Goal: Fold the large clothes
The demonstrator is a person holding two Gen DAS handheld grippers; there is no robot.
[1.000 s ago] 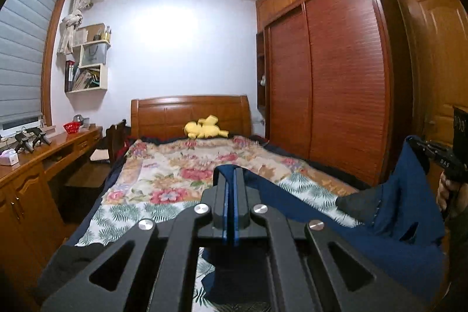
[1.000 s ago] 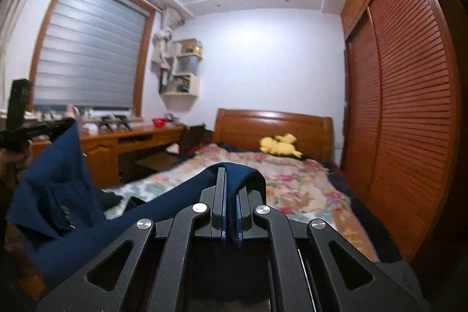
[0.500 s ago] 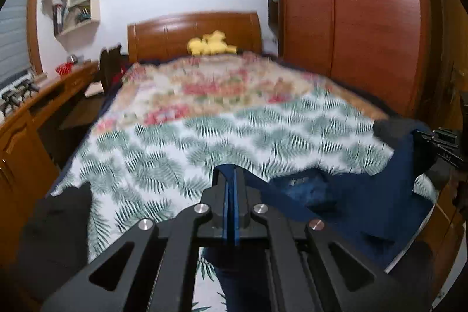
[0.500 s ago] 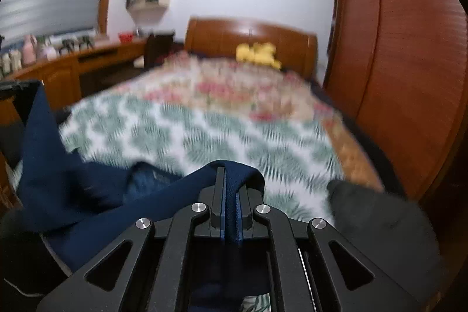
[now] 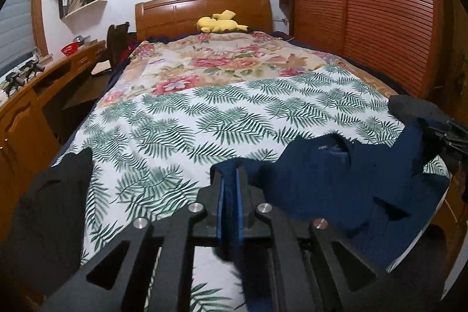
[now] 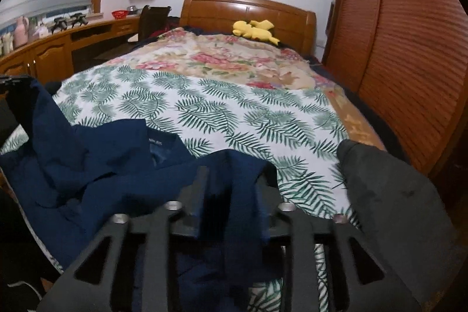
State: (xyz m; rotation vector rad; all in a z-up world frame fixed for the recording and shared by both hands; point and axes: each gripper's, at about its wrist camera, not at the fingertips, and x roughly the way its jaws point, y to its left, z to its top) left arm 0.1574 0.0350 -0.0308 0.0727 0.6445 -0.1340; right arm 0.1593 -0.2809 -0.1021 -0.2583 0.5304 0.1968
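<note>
The crumpled navy-blue cloth garment (image 5: 336, 174) lies sideways between both tools on the palm-print bedspread (image 5: 204, 122), left tool (image 5: 229, 180) pinching one corner, right tool (image 6: 234, 183) opening around the other.

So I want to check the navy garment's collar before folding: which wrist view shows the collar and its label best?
The right wrist view: the navy garment lies spread in its near left, its collar and label open to view. The left wrist view shows the same collar label smaller, off to the right.

The bed (image 5: 204, 113) carries a navy garment (image 5: 336, 174), a yellow plush (image 5: 219, 24) and apparently dark clothing (image 6: 389, 189).
</note>
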